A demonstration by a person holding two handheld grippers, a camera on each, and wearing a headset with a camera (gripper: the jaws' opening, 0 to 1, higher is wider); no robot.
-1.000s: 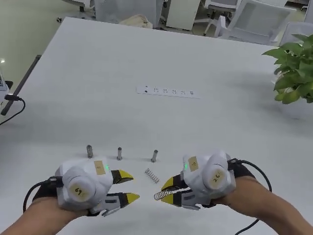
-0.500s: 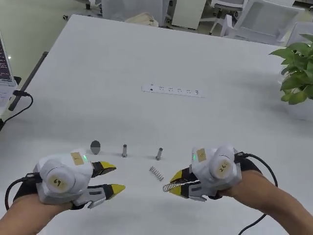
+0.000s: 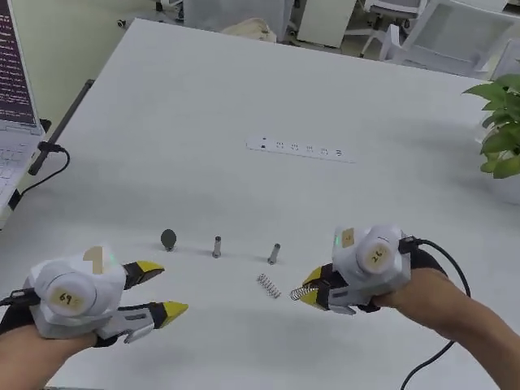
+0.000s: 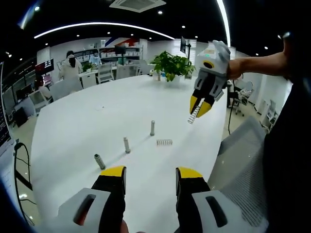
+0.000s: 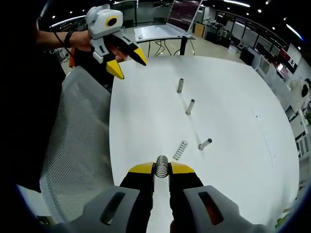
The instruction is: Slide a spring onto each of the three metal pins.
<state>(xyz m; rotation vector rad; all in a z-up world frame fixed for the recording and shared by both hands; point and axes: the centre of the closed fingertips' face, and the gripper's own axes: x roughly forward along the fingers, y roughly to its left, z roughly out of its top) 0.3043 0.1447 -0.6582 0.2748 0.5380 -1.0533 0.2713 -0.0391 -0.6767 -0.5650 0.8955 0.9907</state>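
Clamps a spring in the closed tips of the right gripper, at 5 o'clock from the right pin. Holds the left gripper spread and empty, at 6 o'clock from the left pin. Finds a second spring flat on the table, at 6 o'clock from the right pin, with the middle pin upright at its 9.

Left gripper is held low over the bench's front edge, jaws parted, nothing gripped. Right gripper is held level beside it, jaws closed on a spring.
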